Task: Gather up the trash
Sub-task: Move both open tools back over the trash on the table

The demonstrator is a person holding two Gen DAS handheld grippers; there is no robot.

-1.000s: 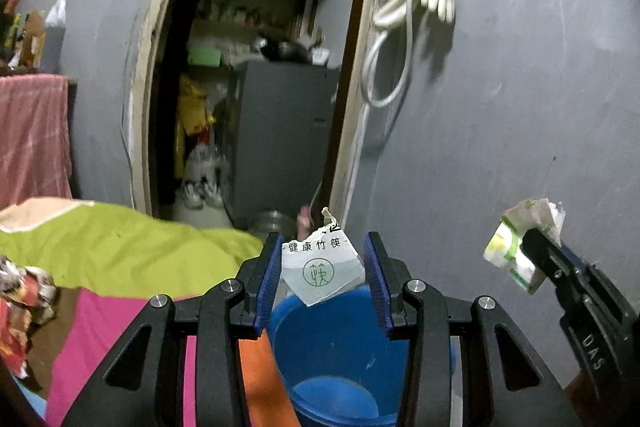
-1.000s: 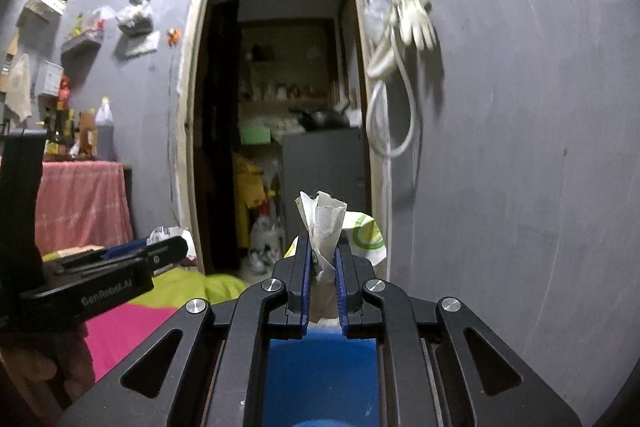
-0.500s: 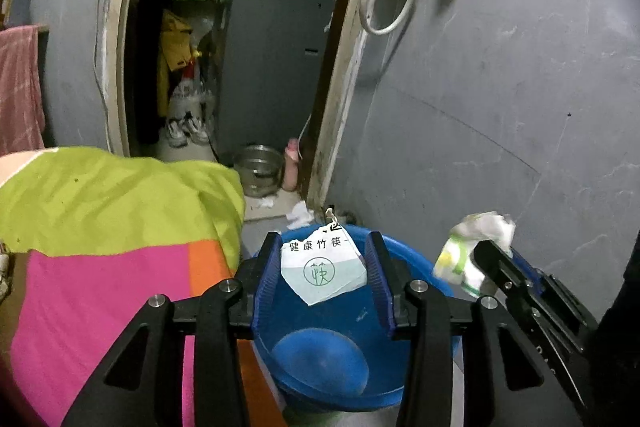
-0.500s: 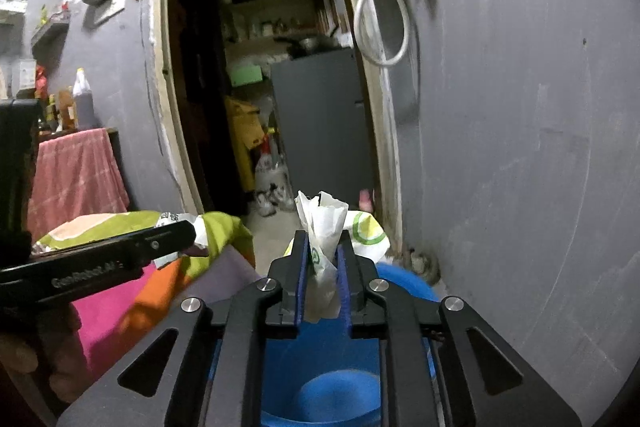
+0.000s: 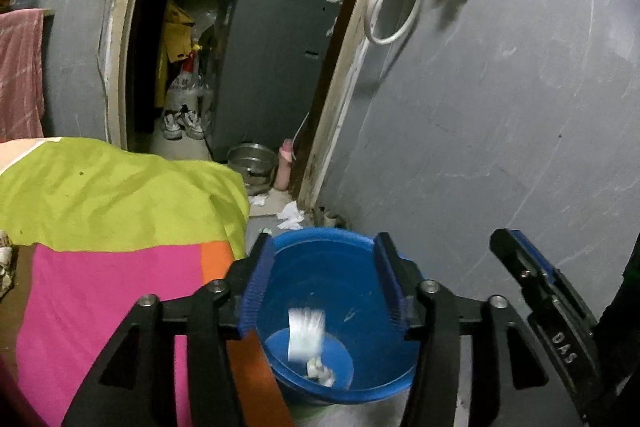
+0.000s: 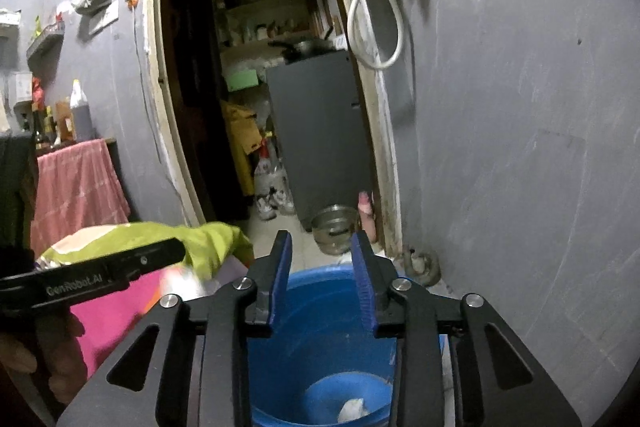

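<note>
Both your claws have let go since a second ago. Your left claw (image 5: 324, 279), which pinched a white wrapper printed with Chinese characters, is now spreading with nothing between its pads; that wrapper (image 5: 306, 334) is a blurred white shape falling inside the blue bucket (image 5: 360, 259). Your right claw (image 6: 322, 279), which was clamped on a crumpled green-and-white wrapper, is also opening and empty. A crumpled white piece (image 5: 320, 371) lies on the bucket's bottom, seen too from the right wrist (image 6: 353, 409). Both claws hang over the bucket, beside the bed's green and pink cover (image 5: 112, 203). The left tool's side reads "GenRobot.AI" (image 6: 74, 287); the right tool's reads "DAS" (image 5: 562, 347).
</note>
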